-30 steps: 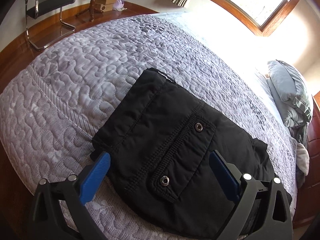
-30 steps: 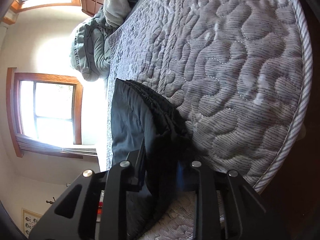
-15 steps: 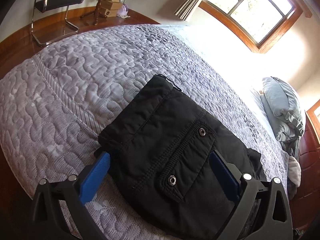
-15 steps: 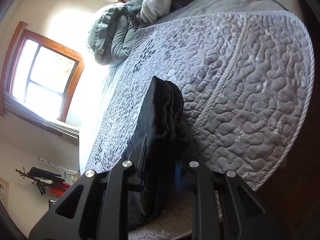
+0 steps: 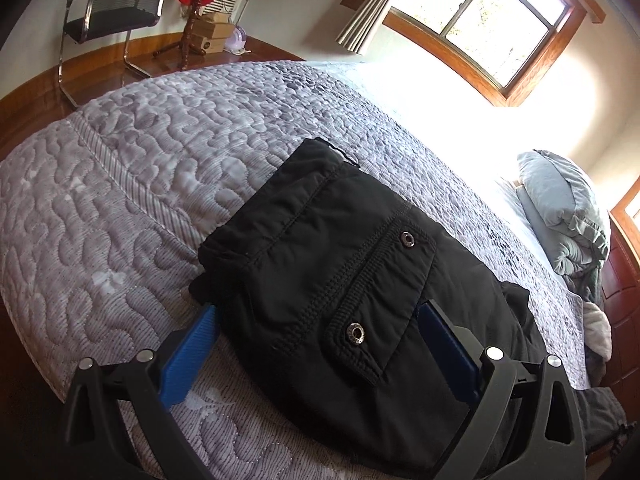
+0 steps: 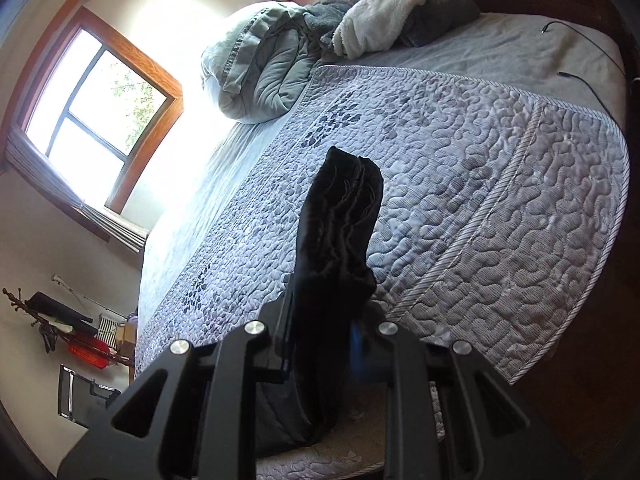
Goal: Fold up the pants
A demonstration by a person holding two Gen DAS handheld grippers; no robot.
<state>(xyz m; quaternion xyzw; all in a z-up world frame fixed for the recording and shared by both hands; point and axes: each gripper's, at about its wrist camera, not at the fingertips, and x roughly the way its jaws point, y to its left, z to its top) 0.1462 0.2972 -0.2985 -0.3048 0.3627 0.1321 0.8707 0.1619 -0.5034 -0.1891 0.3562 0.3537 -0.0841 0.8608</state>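
Observation:
The black pants (image 5: 328, 280) lie folded into a compact bundle on the grey quilted bed (image 5: 160, 152), a snap-button pocket flap facing up. My left gripper (image 5: 316, 344) is open, its blue pads straddling the near end of the bundle, the left pad beside it and the right pad over it. In the right wrist view my right gripper (image 6: 324, 344) is shut on the edge of the folded pants (image 6: 340, 216), which stretch away from the jaws edge-on across the quilt (image 6: 500, 184).
A pile of grey and white bedding (image 6: 304, 44) lies at the head of the bed by the wooden headboard. A black cable (image 6: 580, 80) lies on the sheet. A chair (image 5: 116, 12) and a coat stand (image 5: 192, 16) are on the wooden floor beyond the bed.
The right gripper, still clamped on the pants, has tilted up and drawn back, so more of the bed shows. The left gripper drew back and tilted up a little.

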